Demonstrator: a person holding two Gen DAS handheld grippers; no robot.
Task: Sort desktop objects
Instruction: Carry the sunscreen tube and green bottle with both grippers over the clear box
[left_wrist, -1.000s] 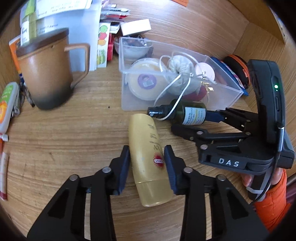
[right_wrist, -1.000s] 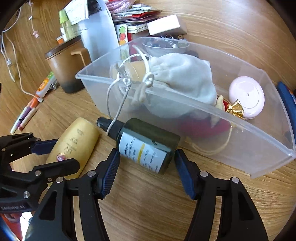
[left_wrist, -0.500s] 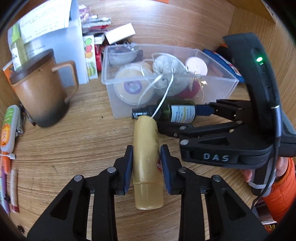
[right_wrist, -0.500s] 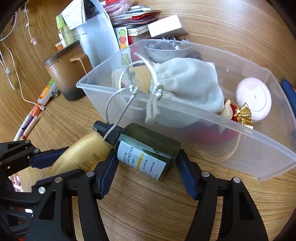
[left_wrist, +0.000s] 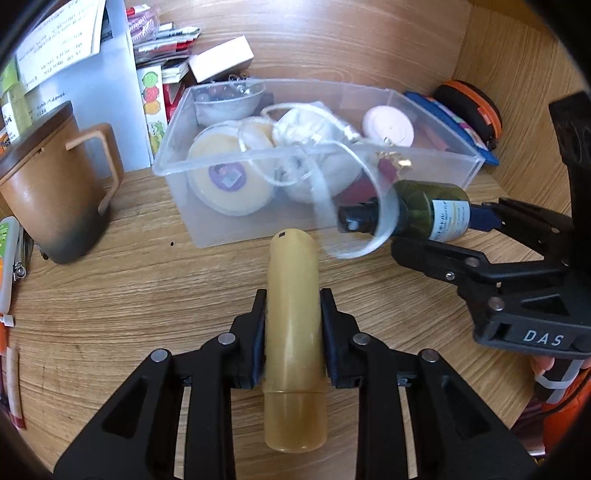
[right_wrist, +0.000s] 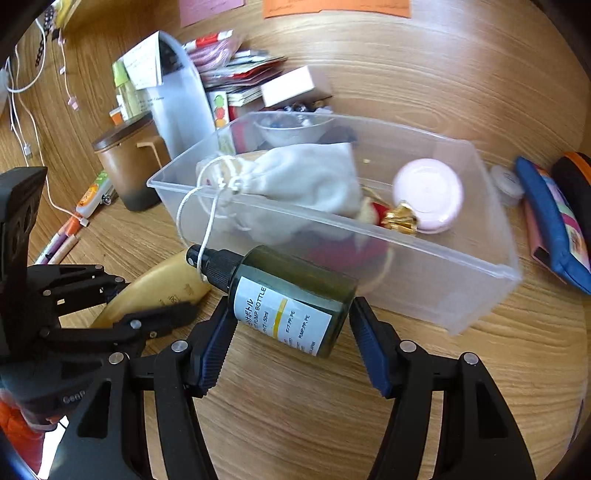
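Observation:
My left gripper (left_wrist: 292, 332) is shut on a yellow tube (left_wrist: 293, 332) and holds it lifted, pointing at the clear plastic box (left_wrist: 436, 155). My right gripper (right_wrist: 291, 332) is shut on a dark green pump bottle (right_wrist: 291, 299) with a white label, held above the desk in front of the box (right_wrist: 461, 295). A white drawstring from the cloth pouch (right_wrist: 310, 177) loops around the bottle's black pump head (right_wrist: 210, 260). The bottle (left_wrist: 428, 216) and right gripper also show in the left wrist view. The yellow tube (right_wrist: 166, 288) shows in the right wrist view.
The box holds a round yellow tin (left_wrist: 227, 177), a pink round case (right_wrist: 428, 192), a small bowl (left_wrist: 229, 101) and a red item. A brown mug (left_wrist: 55, 184) stands left. Pens (right_wrist: 59, 240), a blue pouch (right_wrist: 554, 221), papers and cables lie around.
Both grippers have closed on and lifted their objects. The yellow tube now points straight ahead. The pump bottle has risen, pulling the pouch's drawstring with it.

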